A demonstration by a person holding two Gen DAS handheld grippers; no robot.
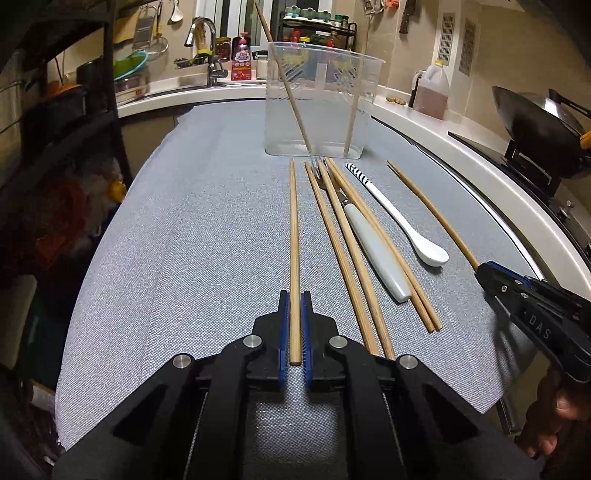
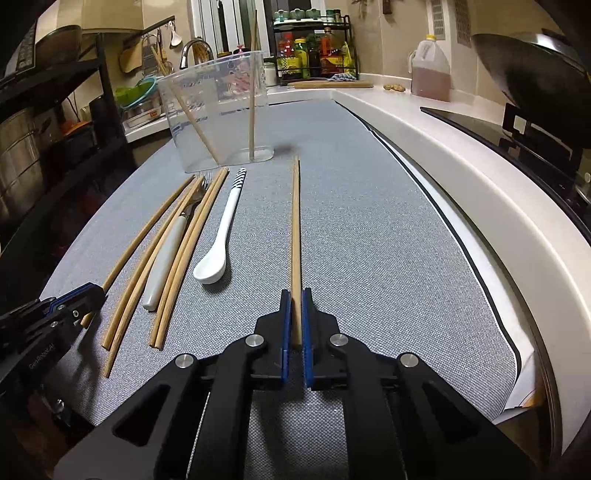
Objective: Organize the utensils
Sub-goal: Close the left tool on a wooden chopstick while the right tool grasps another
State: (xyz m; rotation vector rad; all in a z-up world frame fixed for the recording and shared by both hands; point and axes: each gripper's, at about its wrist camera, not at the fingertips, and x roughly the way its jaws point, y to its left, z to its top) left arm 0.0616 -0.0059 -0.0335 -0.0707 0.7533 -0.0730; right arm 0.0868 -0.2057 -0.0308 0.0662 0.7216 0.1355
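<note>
Your left gripper (image 1: 294, 306) is clamped on the near end of one wooden chopstick (image 1: 293, 229), which runs straight away from you across the grey woven cloth (image 1: 184, 221). Your right gripper (image 2: 294, 306) is closed the same way on another chopstick (image 2: 295, 221), lying alone on the right of the cloth; its blue pads press the stick from both sides.

Between the two held sticks lies the rest of the pile: four loose chopsticks (image 1: 347, 251) fanned side by side, a fork with a white handle (image 1: 376, 251) wedged among them, and a white ceramic spoon (image 1: 399, 218) with a striped handle end just to their right. The fork's tines are mostly covered by the sticks crossing them. Just beyond the pile stands the clear plastic container (image 1: 321, 103), with two chopsticks (image 1: 284, 81) already leaning inside it.

In the left wrist view your right gripper's tip covers the near end of its stick, and your hand (image 1: 554, 424) is cut by the frame edge. A white counter edge (image 1: 480, 155) curves along the right, with a dark wok (image 1: 535, 125) and an oil jug (image 1: 432, 88) behind; the sink faucet (image 1: 207, 48) and a spice rack (image 1: 317, 29) sit far back, and a dark shelf unit (image 1: 55, 110) on the left is too dim to read.
</note>
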